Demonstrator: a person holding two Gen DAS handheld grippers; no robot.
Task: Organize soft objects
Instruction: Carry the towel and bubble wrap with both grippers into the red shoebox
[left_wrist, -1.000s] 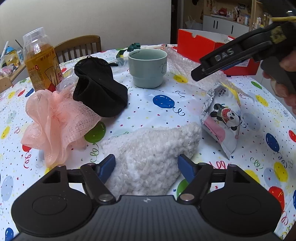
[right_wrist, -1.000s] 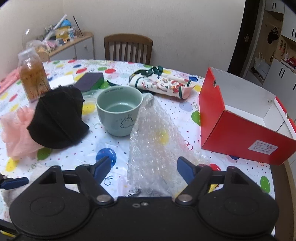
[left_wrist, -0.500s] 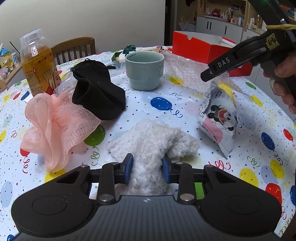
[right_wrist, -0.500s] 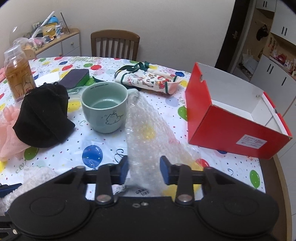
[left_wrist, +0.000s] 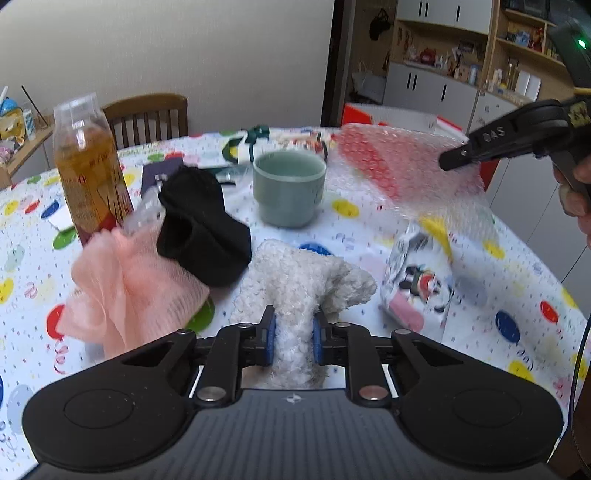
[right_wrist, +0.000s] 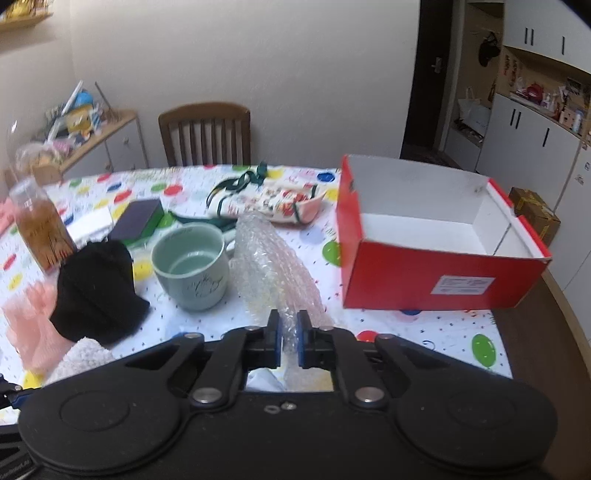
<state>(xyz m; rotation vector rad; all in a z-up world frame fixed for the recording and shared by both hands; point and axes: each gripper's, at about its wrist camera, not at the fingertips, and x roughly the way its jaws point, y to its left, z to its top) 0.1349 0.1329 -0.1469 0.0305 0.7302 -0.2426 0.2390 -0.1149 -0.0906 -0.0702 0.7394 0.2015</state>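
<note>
Both grippers, open a second ago, are now clenched and lifted from the worktop (right_wrist: 436, 334), each carrying a soft item. Left gripper (left_wrist: 293, 341): jaws shut on the white fluffy cloth (left_wrist: 295, 280), gathered into a pinched neck between the blue pads (left_wrist: 270, 341), the rest hanging forward and down toward the tablecloth; whether its far end touches the surface cannot be told. Right gripper (right_wrist: 289, 341): jaws closed narrowly on the sheet of bubble wrap (right_wrist: 269, 258), which extends straight ahead of the jaws with its long axis pointing away toward the far side of the table. Red box (right_wrist: 436, 273): open-topped, nothing visible inside, standing ahead and to the right of the right gripper, well apart from the left one. Judgement: the right hand is the nearer carrier, and its load must swing rightward so the trailing sheet clears the near red wall before release. Remaining soft items on the worktop: black sock (left_wrist: 201, 225) lying partly over the pink mesh sponge (left_wrist: 122, 288), both left of the green mug (left_wrist: 290, 194). Also present: tea bottle (left_wrist: 90, 166), panda-print packet (left_wrist: 419, 284), patterned pouch (right_wrist: 273, 201) with green ribbon. Progress, judged: early, nothing yet in the box.
</note>
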